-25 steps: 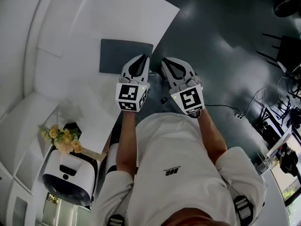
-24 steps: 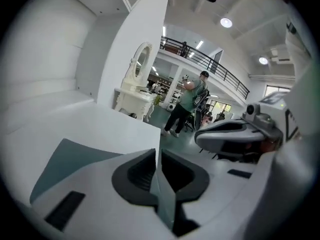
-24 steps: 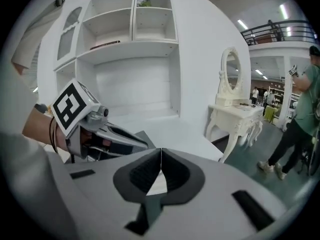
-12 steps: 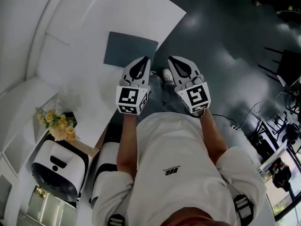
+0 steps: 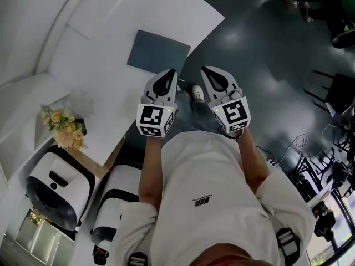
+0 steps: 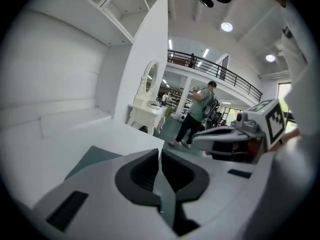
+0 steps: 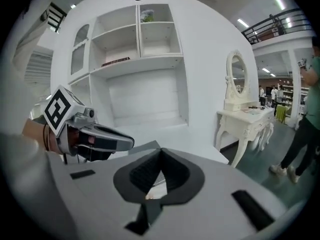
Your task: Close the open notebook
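Observation:
The notebook lies shut on the white table, showing its dark grey-blue cover, close to the table's edge. My left gripper is shut and empty, and its tip lines up with the notebook's near edge. My right gripper is also shut and empty, held beside the left one over the dark floor, off the table. In the left gripper view the notebook shows past the left gripper. In the right gripper view a corner of the notebook shows behind the right gripper.
Yellow flowers and a white rounded appliance stand at the left. A shoe rests on the dark floor. A person in a green shirt stands by a white dressing table. White shelves line the wall.
The head view has shifted, so the table and notebook sit higher and further right in it. Both grippers stay shut, side by side, by the notebook's near edge.

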Demonstrator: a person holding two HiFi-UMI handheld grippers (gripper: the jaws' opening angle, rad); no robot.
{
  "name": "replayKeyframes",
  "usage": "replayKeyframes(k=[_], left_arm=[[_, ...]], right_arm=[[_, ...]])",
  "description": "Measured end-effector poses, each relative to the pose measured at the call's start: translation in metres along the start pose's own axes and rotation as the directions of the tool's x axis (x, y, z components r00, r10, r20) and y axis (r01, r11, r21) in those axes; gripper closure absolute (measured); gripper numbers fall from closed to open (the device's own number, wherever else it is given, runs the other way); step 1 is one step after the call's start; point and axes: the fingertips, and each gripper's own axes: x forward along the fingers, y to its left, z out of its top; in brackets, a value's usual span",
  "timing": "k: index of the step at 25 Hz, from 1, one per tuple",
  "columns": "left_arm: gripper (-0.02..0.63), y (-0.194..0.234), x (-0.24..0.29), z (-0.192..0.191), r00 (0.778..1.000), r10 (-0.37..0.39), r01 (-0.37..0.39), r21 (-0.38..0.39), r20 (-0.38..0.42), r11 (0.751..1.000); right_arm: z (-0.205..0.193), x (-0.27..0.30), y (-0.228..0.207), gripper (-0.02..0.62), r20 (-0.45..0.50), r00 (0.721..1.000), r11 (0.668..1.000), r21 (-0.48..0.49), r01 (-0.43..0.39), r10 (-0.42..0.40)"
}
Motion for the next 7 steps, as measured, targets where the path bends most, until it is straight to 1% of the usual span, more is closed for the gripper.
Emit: replayKeyframes(k=[7], left_arm=[[0.606, -0.015, -0.014, -0.005, 1.000, 0.025, -0.025, -0.008, 0.013, 1.000]], right_arm=[[-0.002, -0.015, 0.003, 0.600, 0.007, 1.000, 1.000, -0.024, -0.019, 0.019]])
